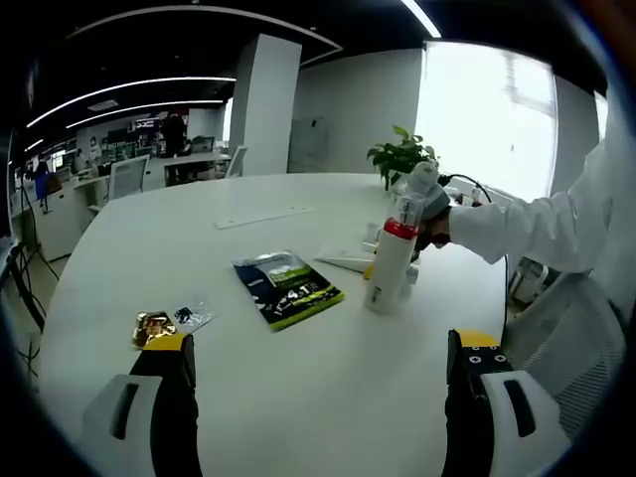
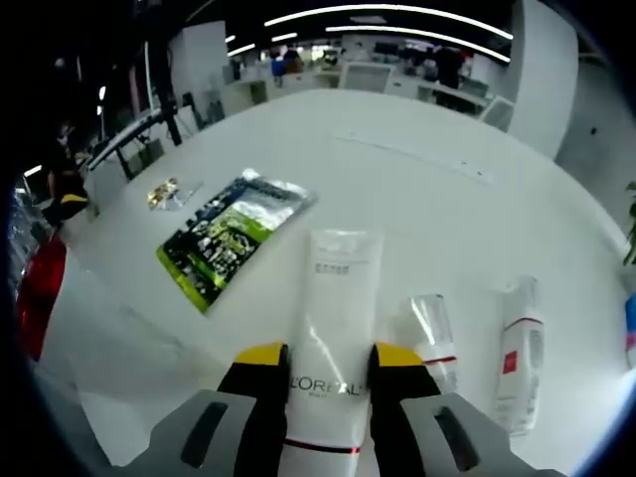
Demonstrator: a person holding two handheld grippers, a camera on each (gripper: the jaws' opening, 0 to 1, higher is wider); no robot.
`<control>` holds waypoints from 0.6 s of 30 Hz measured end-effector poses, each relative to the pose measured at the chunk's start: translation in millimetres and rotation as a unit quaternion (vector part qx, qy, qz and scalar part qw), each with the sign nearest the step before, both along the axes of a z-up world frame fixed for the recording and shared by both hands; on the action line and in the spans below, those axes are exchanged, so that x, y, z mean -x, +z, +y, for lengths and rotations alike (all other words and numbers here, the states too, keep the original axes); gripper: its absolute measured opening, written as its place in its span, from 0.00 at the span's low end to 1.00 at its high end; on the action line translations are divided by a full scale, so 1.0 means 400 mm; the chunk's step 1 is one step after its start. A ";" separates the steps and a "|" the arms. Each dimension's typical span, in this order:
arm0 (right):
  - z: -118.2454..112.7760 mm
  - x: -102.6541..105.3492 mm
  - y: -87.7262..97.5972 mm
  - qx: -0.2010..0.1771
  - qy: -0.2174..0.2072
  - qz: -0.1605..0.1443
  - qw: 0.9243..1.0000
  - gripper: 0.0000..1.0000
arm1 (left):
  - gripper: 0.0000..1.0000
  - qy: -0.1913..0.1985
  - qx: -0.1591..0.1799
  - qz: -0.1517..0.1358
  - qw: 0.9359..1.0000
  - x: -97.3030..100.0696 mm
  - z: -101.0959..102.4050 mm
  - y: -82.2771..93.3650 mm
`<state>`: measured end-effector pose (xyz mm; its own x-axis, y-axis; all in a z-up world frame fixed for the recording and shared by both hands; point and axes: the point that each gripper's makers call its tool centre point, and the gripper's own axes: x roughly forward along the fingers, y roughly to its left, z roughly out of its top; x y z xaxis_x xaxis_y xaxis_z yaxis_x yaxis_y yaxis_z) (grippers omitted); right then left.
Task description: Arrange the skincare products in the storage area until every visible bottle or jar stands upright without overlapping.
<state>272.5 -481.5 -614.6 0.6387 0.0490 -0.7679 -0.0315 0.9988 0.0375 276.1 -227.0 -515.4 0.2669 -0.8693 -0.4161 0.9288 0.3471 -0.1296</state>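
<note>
Task barely begun: right gripper (image 2: pixel 324 366) clamps the L'Oréal tube (image 2: pixel 333 318) over the white table (image 2: pixel 417 189), two small tubes (image 2: pixel 519 348) lie flat to its right, and left gripper (image 1: pixel 323 363) hangs open and empty.

An open-plan office: a large white round-edged meeting table (image 1: pixel 298 388), rows of desks (image 1: pixel 75 189) with office chairs (image 1: pixel 124 177) behind it, linear ceiling lights (image 1: pixel 139 84), a white pillar (image 1: pixel 263 104), and a potted plant (image 1: pixel 400 157) at the table's far edge.
</note>
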 end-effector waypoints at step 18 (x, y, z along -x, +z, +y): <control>-0.018 0.036 0.009 -0.071 -0.077 -0.043 0.994 0.23 | 0.99 -0.004 -0.002 -0.001 1.000 -0.004 0.006 -0.006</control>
